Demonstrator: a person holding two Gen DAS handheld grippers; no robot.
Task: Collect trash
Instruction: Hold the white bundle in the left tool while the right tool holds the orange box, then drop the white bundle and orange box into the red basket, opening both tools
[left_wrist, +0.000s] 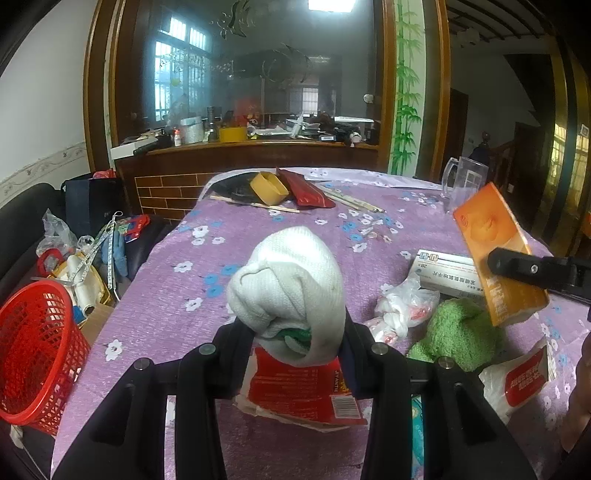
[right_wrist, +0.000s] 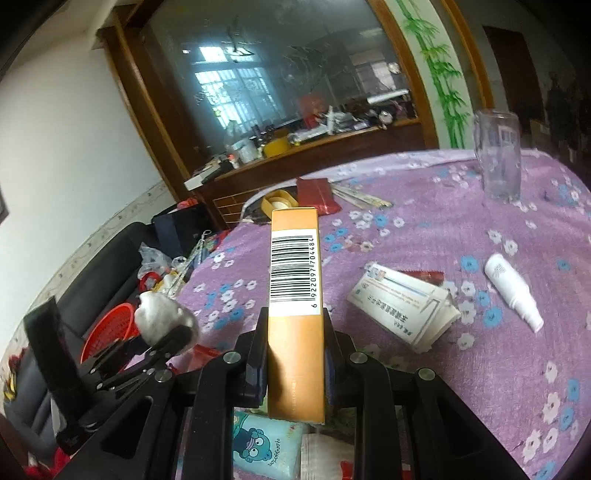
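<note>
Trash lies scattered over the purple flowered tablecloth (left_wrist: 177, 295), and two pieces of it are already held up off the table. The left gripper (left_wrist: 295, 332) is clamped on a balled white sock (left_wrist: 291, 291), which bulges up from between its fingers above a torn red packet (left_wrist: 295, 395) lying on the cloth. The right gripper (right_wrist: 295, 354) is squeezed tight on a long orange box (right_wrist: 295, 295), barcode side up, pointing away toward the far end of the table. Still on the cloth are a white medicine box (right_wrist: 402, 306), a small white bottle (right_wrist: 513, 291) lying on its side, a knotted white plastic bag (left_wrist: 399, 306), a green fuzzy cloth (left_wrist: 458, 332) and a blue tissue pack (right_wrist: 266, 443) near the table's close edge. A red mesh basket (left_wrist: 33, 354) sits beside the table on the left, below its edge. A clear plastic jug (right_wrist: 498, 155) stands upright at the far side.
</note>
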